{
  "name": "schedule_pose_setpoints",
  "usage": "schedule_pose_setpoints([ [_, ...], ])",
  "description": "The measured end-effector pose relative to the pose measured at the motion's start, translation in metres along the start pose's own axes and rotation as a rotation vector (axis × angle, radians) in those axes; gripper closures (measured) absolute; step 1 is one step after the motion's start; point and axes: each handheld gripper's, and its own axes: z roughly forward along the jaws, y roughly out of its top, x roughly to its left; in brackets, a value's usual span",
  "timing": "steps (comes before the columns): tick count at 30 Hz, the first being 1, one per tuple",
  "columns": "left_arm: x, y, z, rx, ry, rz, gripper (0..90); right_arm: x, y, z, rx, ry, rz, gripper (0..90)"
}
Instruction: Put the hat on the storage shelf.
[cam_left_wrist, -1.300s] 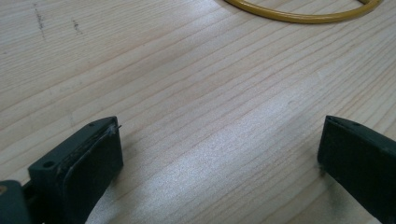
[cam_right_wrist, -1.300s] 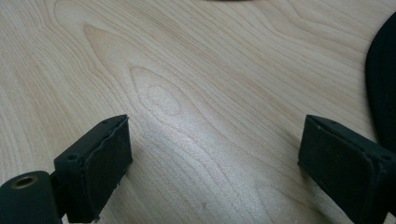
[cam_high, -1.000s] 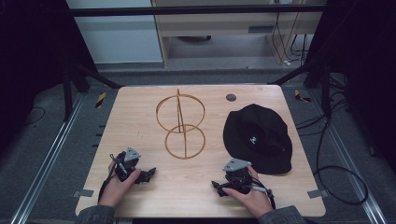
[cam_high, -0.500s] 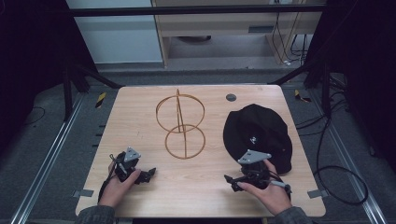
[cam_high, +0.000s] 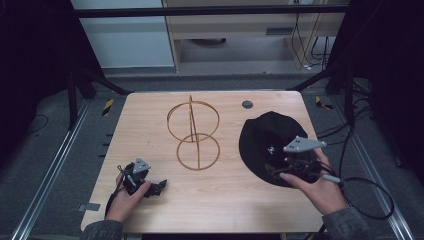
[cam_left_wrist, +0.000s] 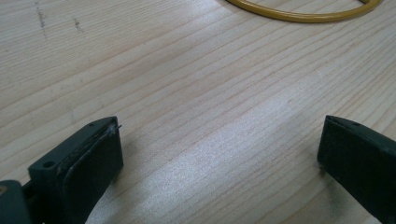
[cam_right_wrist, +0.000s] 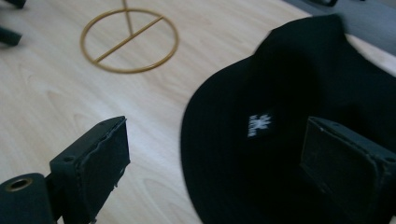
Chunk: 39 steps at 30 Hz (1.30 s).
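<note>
Black cloth formed the hat (cam_high: 272, 142), a soft brimmed piece with a small white logo (cam_right_wrist: 259, 125), lying flat on the right side of the wooden table (cam_high: 150, 125), beside a yellow wire stand (cam_high: 192, 135) of two rings on an upright rod. A second earlier the right gripper (cam_high: 287, 167) had sat on bare wood near the front edge; it had since moved over the hat's near brim, jaws spread wide. The left gripper (cam_high: 150, 187) had stayed put, jaws apart above bare wood.
</note>
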Motion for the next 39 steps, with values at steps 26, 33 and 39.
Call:
schedule_pose_setpoints([
  [26,0.0,0.0,0.0,0.001,-0.001,0.001,0.0,-0.082,0.028,0.017,0.148,-0.045,0.189,6.8],
  [33,0.0,0.0,0.0,0.0,-0.001,0.0,0.0,-0.084,0.026,0.036,0.178,-0.05,0.205,7.5],
  [39,0.0,0.0,0.0,0.0,0.0,0.0,0.0,-0.079,0.018,0.047,0.198,-0.037,0.207,10.2],
])
